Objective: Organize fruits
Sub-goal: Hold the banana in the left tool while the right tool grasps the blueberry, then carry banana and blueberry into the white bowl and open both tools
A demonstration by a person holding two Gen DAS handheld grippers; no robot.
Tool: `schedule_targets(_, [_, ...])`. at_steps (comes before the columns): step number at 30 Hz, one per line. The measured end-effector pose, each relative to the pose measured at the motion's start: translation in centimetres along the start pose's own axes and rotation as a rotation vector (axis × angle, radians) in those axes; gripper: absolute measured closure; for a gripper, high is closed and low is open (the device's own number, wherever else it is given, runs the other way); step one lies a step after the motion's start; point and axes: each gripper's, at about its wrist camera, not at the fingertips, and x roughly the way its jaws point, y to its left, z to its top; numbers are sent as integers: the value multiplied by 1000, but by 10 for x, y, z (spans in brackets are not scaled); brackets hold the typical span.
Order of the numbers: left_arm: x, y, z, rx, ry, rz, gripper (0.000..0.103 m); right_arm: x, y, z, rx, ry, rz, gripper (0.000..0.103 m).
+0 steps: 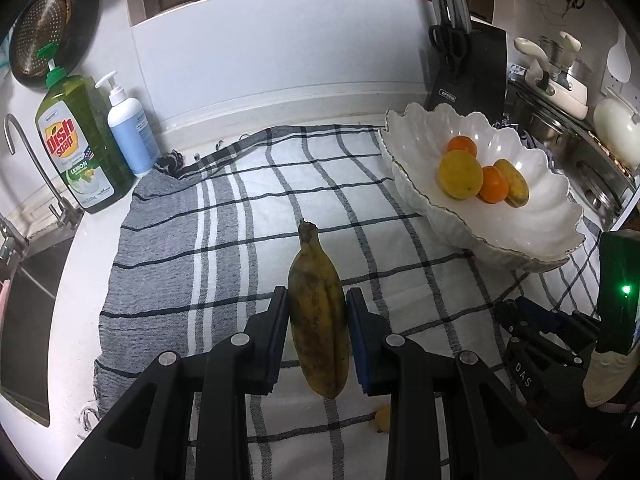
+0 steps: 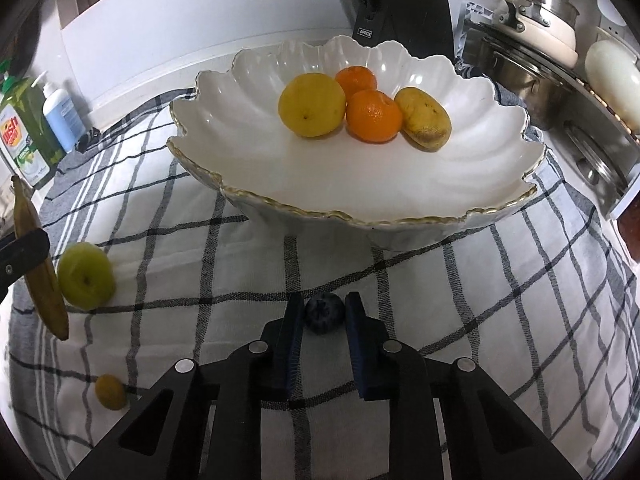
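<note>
Your left tongs (image 1: 317, 308) are closed on a brown-spotted yellow banana (image 1: 318, 312), the pads pressing its two sides, its stem pointing away from you toward the wall. The banana hangs clear above the grey-and-white checked cloth (image 1: 224, 240) that covers the bench.

Your right tongs (image 2: 324, 314) are closed on a small dark blueberry (image 2: 324, 313), pinched between the blue pads near their tips, low over the cloth just in front of the bowl.

The white scalloped ceramic bowl with a gilt rim (image 2: 240, 168) sits on the cloth ahead of the right tongs. Inside it, grouped toward the far side, lie a round yellow lemon-like fruit (image 2: 312, 105), two orange mandarins (image 2: 374, 116), one behind the other, and a yellow oval fruit with brown patches (image 2: 426, 123), each touching its neighbour.

Loose on the cloth to the left of the right tongs are a pale green round fruit (image 2: 86, 274), just beside the held banana as the right camera sees it, and a small yellow-brown fruit (image 2: 111, 392) nearer you.

A green dish-soap bottle (image 1: 80, 144) and a white-and-blue pump bottle (image 1: 130, 136) stand at the cloth's far left corner.
</note>
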Motion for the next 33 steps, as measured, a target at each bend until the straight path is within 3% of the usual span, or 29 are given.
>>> schedule_targets(12, [-13,-11,12,19,-30,-21,74,-36,-11,9,29,-49,13,81])
schedule_targets(33, [-23,-70,92,140,-105,-153,74,-92,-61,66,145,-184,-68,81])
